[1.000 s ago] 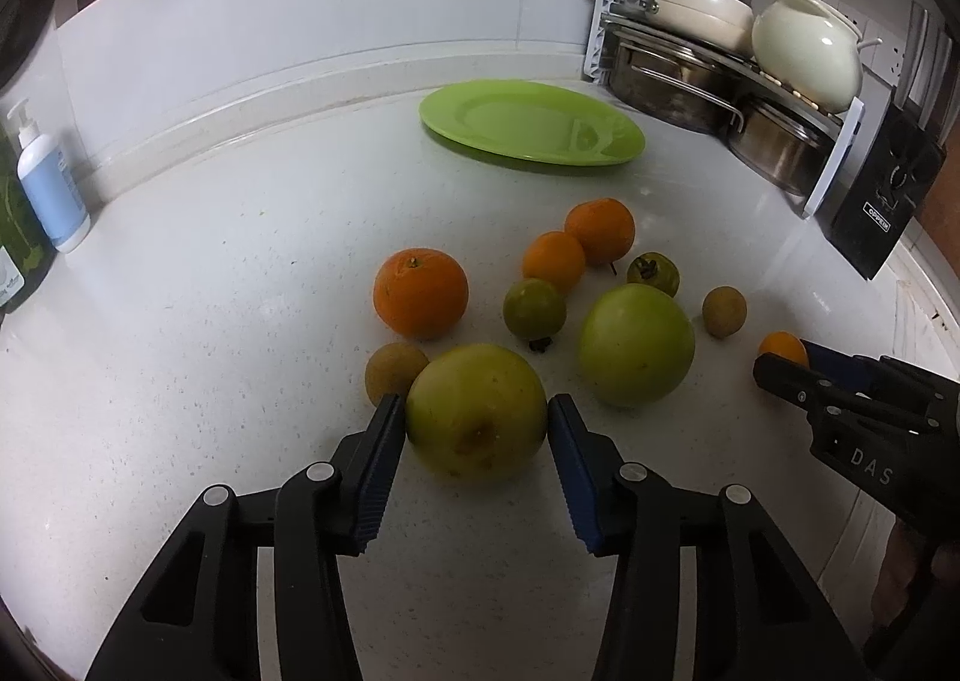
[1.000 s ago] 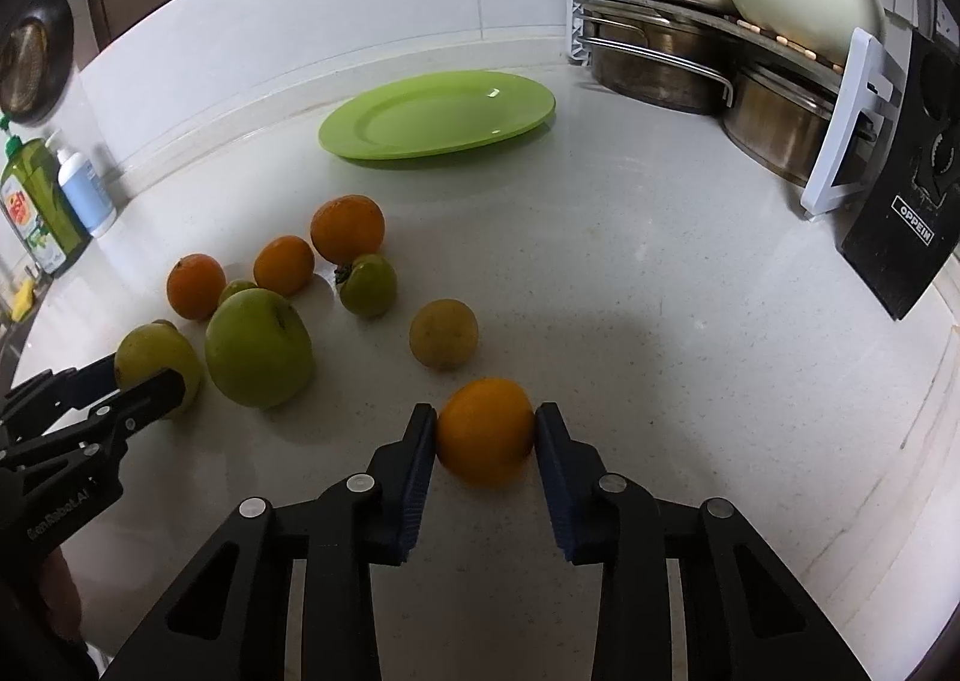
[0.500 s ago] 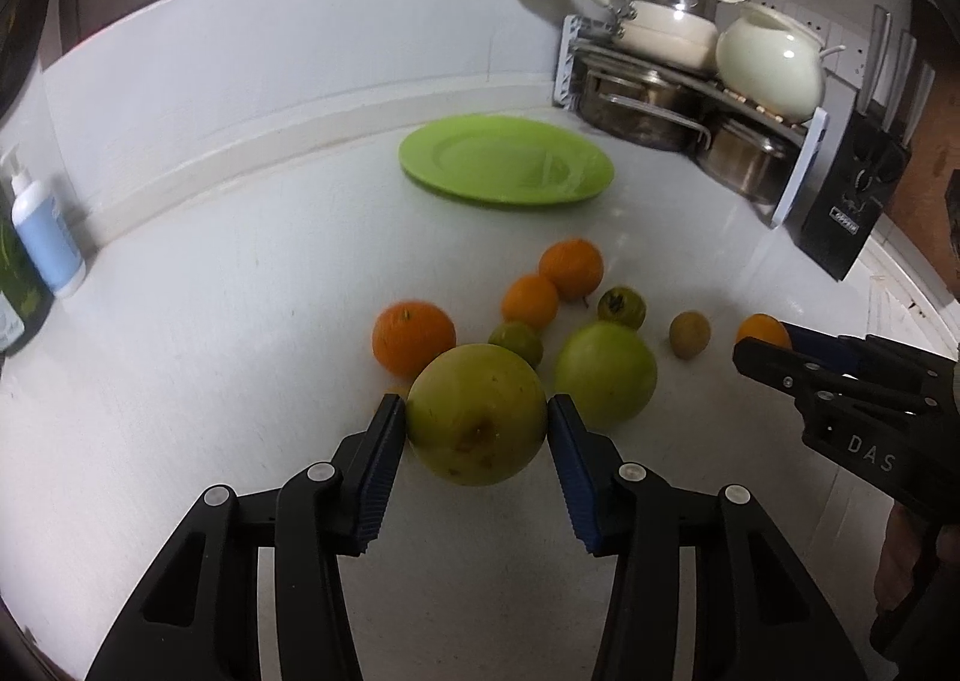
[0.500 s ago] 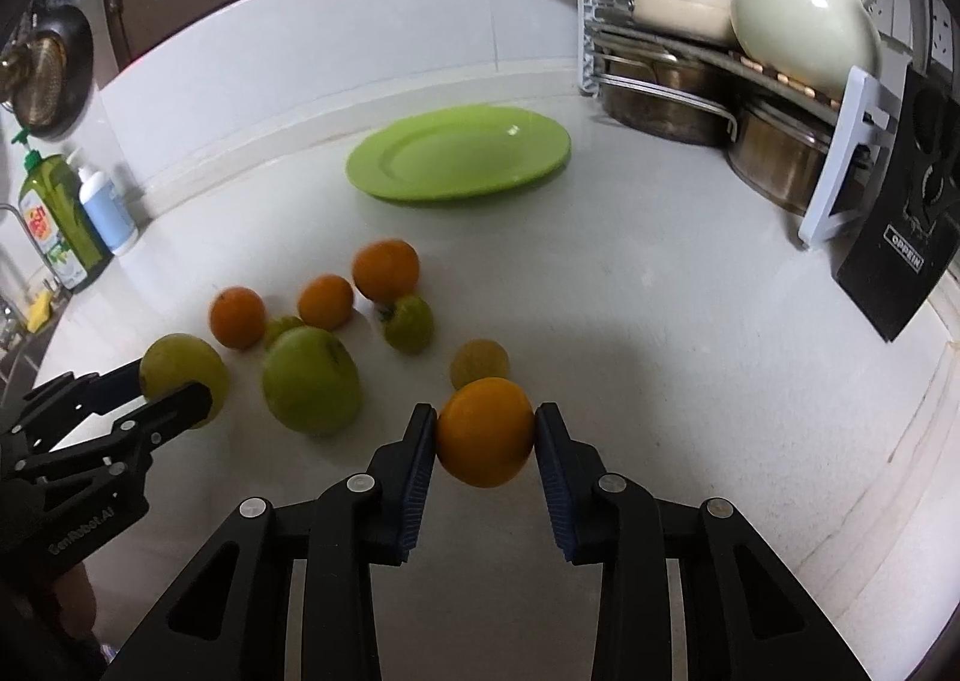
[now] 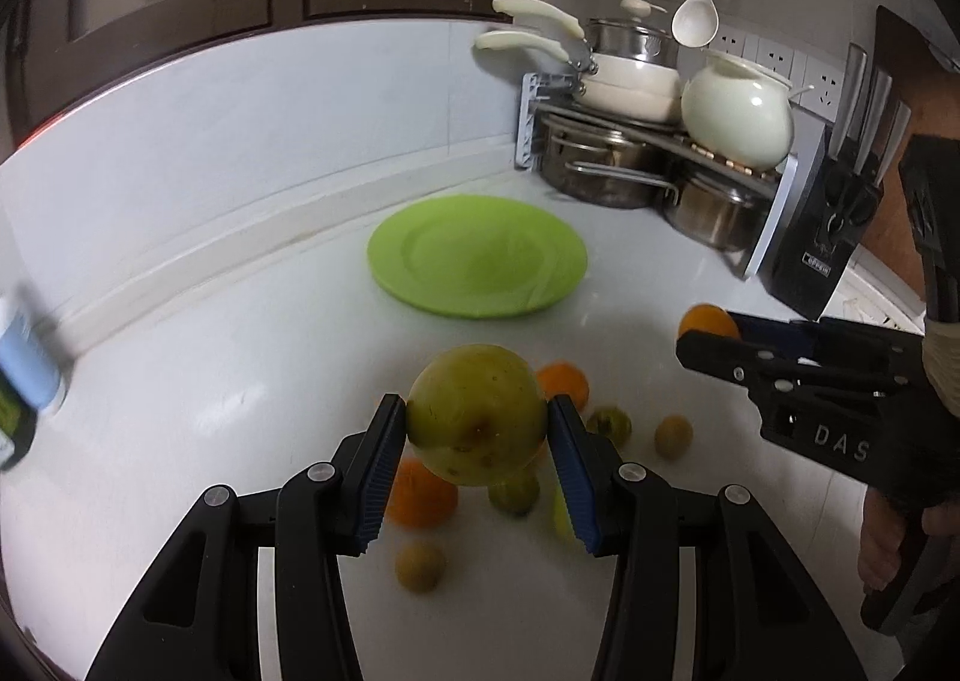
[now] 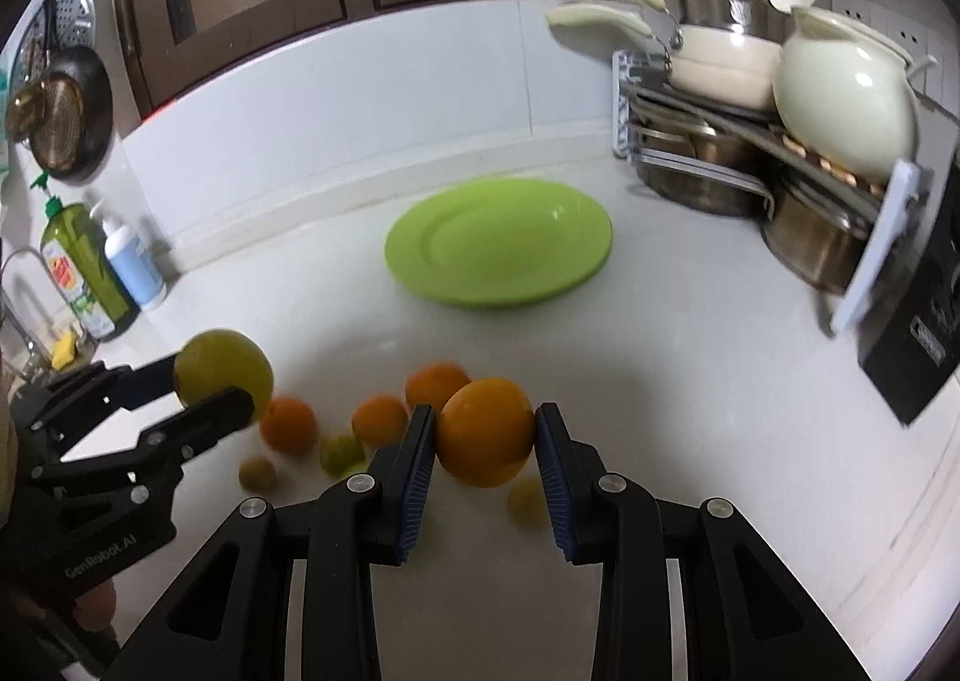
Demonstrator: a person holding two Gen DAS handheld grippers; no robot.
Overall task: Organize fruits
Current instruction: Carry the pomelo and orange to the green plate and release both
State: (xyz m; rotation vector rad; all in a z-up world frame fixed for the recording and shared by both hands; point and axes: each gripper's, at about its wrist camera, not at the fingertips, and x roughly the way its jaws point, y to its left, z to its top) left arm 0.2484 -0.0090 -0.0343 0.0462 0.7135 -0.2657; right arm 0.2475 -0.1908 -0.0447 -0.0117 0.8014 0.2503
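My left gripper (image 5: 477, 432) is shut on a large yellow-green fruit (image 5: 476, 414), held up above the white counter. My right gripper (image 6: 485, 438) is shut on an orange (image 6: 485, 432), also lifted clear of the counter. Each gripper shows in the other's view: the right one with its orange (image 5: 707, 321) at the right, the left one with the green fruit (image 6: 222, 366) at the left. Below them several small oranges (image 6: 290, 422) and greenish fruits (image 6: 341, 452) lie loose on the counter. An empty green plate (image 6: 498, 242) sits farther back, also seen from the left wrist as the plate (image 5: 477, 255).
A rack of steel pots with cream cookware (image 5: 645, 141) fills the back right corner beside a black knife block (image 5: 831, 237). Soap bottles (image 6: 99, 270) stand at the far left by a sink. A white wall backs the counter.
Both grippers have risen off the counter with their fruits. The loose fruits now lie lower in both views and the plate sits nearer the centre.
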